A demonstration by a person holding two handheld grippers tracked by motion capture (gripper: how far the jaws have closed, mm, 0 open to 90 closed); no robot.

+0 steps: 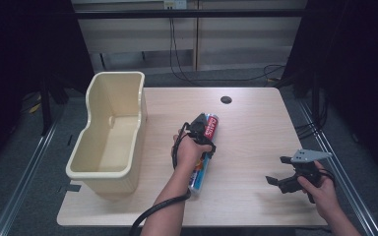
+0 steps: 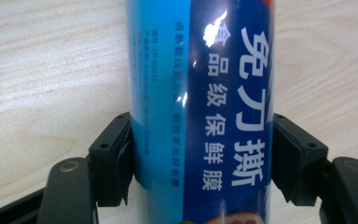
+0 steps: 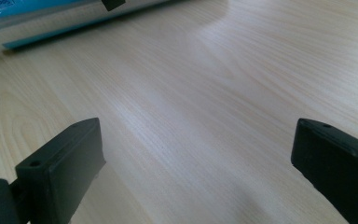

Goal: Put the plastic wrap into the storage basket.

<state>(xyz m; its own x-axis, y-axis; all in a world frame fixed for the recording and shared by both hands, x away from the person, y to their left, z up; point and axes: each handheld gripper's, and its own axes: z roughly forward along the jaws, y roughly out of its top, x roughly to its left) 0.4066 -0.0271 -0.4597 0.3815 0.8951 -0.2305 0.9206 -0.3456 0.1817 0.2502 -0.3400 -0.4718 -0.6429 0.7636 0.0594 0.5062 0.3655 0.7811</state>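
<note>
Left hand-held gripper reaches forward, clamped across blue film box lying on bench; right hand-held gripper low, jaws wide, holding nothing; cream bin empty.

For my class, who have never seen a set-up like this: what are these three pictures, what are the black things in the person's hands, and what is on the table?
A person sits at a wooden table and holds hand-operated tongs in each hand; there is no robot arm. The high view looks down on the table from above. The other two pictures come from small cameras riding on the tongs, each looking along its own two black jaws.

On the table stand a cream plastic bin at the left and a long blue box of cling film in the middle, lying flat.

The left tongs are shut on the box: in the left gripper view the pads press on both its sides. The right tongs are open and hold nothing; they hover near the table's right edge, with bare wood between the jaws.
</note>
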